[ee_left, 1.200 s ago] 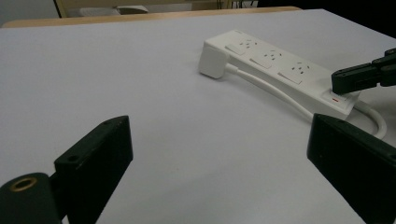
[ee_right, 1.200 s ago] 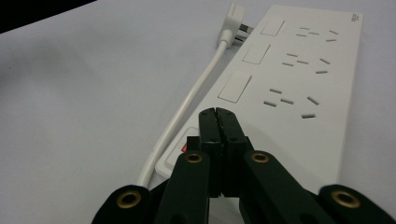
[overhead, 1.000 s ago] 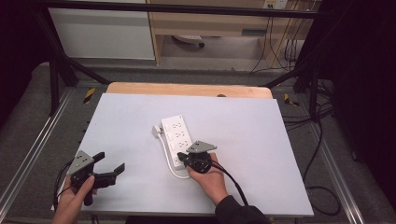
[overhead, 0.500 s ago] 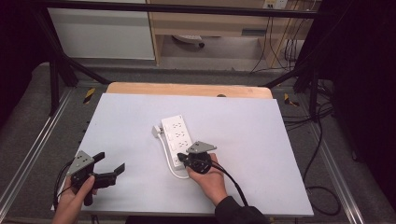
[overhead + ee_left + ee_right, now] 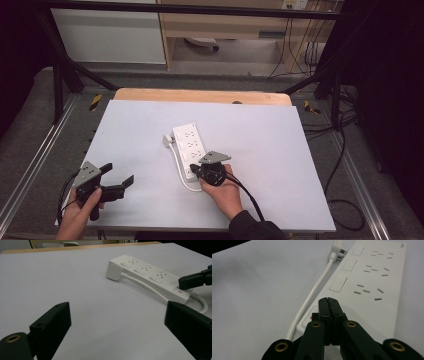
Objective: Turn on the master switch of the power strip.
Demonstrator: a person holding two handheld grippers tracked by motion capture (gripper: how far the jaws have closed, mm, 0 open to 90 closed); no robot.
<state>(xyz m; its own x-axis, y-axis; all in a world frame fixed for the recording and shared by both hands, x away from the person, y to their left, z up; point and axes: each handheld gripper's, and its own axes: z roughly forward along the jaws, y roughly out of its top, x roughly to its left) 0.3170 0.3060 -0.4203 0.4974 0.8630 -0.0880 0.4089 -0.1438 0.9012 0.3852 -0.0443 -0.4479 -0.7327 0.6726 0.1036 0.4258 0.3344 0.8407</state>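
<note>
The white plastic power strip (image 5: pixel 189 150) lies lengthwise front-to-back, mid-desk, its cord looping left. The right gripper (image 5: pixel 328 305), fingers pressed together, tips its near end. The left gripper (image 5: pixel 116 174), fingers wide, sits on bare white desk (image 5: pixel 280 150) near the front-left edge.

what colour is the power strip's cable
White, like the power strip itself; its cable shows best in the right gripper view.

Lab: rig frame (image 5: pixel 190 8), floor cables (image 5: pixel 345 150).

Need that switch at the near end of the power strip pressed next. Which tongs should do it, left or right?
Right. The right tongs are shut, their tip over the power strip at its switch. The left tongs sit open, well off to its left.
</note>
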